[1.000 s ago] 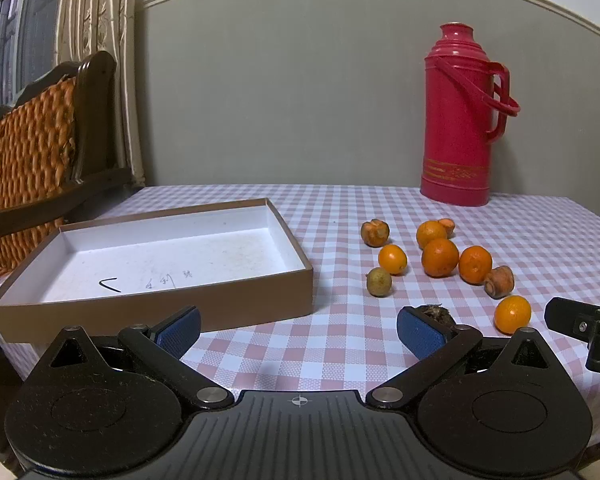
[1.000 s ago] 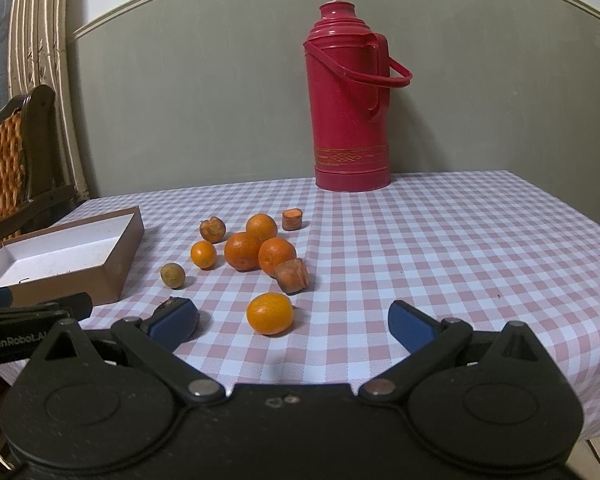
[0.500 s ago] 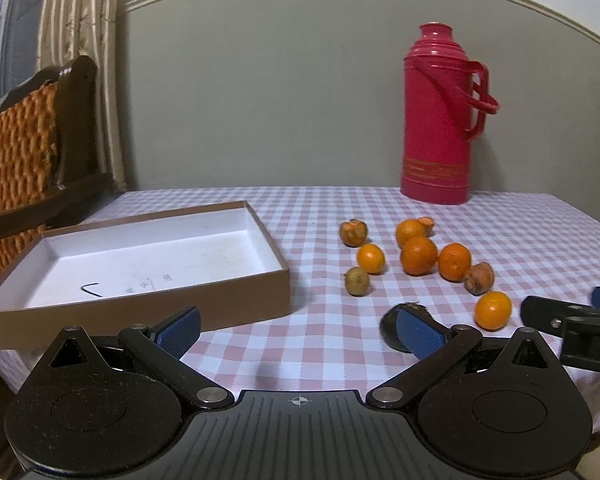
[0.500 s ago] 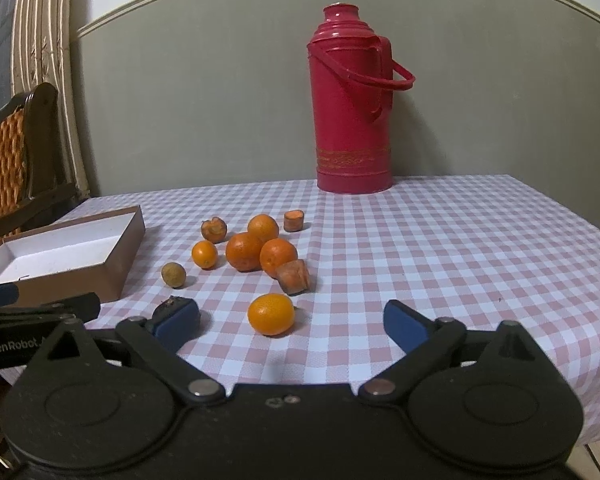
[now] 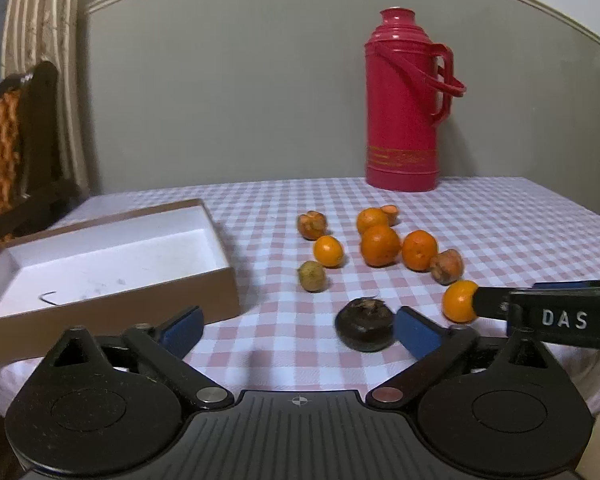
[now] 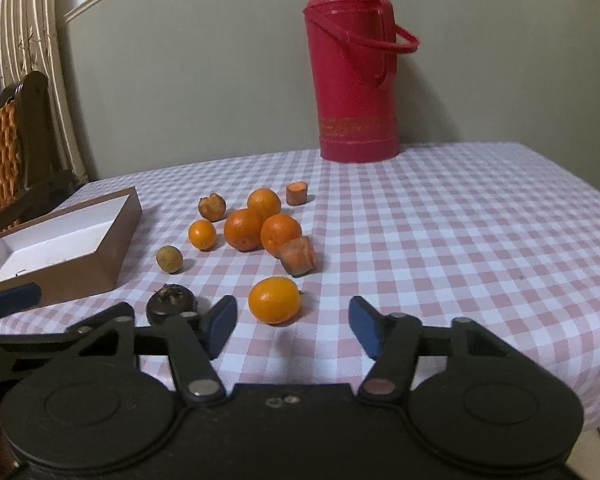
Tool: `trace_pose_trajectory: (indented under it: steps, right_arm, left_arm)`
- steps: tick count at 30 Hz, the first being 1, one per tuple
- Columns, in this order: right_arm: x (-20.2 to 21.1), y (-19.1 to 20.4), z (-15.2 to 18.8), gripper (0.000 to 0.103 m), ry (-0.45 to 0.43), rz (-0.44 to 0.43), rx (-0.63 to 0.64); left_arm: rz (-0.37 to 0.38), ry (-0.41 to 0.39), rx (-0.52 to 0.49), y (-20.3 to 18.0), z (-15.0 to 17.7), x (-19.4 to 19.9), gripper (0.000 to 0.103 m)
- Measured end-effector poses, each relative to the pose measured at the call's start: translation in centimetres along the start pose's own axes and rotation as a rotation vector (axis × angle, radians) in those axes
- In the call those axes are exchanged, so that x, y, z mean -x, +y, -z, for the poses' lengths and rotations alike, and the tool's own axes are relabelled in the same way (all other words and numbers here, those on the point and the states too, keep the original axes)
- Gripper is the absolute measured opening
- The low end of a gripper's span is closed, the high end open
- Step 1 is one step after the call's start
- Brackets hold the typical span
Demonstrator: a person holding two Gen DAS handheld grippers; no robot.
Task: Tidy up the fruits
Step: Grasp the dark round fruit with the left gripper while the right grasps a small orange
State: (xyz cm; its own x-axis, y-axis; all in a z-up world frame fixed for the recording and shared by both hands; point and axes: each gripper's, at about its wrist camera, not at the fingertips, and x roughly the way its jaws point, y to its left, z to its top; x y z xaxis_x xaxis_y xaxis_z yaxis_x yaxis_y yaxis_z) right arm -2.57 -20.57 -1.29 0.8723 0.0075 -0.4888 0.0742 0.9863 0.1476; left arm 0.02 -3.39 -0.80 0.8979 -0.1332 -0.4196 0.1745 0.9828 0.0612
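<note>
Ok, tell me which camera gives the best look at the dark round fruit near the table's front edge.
The left wrist view. There the dark round fruit lies whole and unblocked, just inside the blue pad. In the right wrist view, that gripper's own finger covers the fruit's lower edge.

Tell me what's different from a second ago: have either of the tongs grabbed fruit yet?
Not yet. Both tongs are closing: the left tongs have narrowed around the dark fruit, which lies just inside the right-hand finger; the right tongs have closed in toward the nearest orange, pads not yet on it. The box, the flask and the remaining fruit lie as before.
</note>
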Motion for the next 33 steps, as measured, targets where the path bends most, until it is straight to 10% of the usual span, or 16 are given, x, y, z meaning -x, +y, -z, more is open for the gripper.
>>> trace_pose_trajectory:
  steps: [12,20,33]
  right_arm:
    - [-2.3,0.2,-1.2,0.054,0.030,-0.029,0.026]
    - [-3.7,-0.1,-1.2,0.043,0.074,-0.037,-0.002]
    - [-4.5,0.6,-1.0,0.031,0.081,-0.033,0.024]
  left_arm:
    - [0.050,0.030,-0.078,-2.6,0.2,-2.3,0.080]
    - [0.077,0.077,-0.039,-2.7,0.4,-3.9,0.044]
    - [0.032,0.078,-0.022,-1.7,0.6,-4.2,0.044]
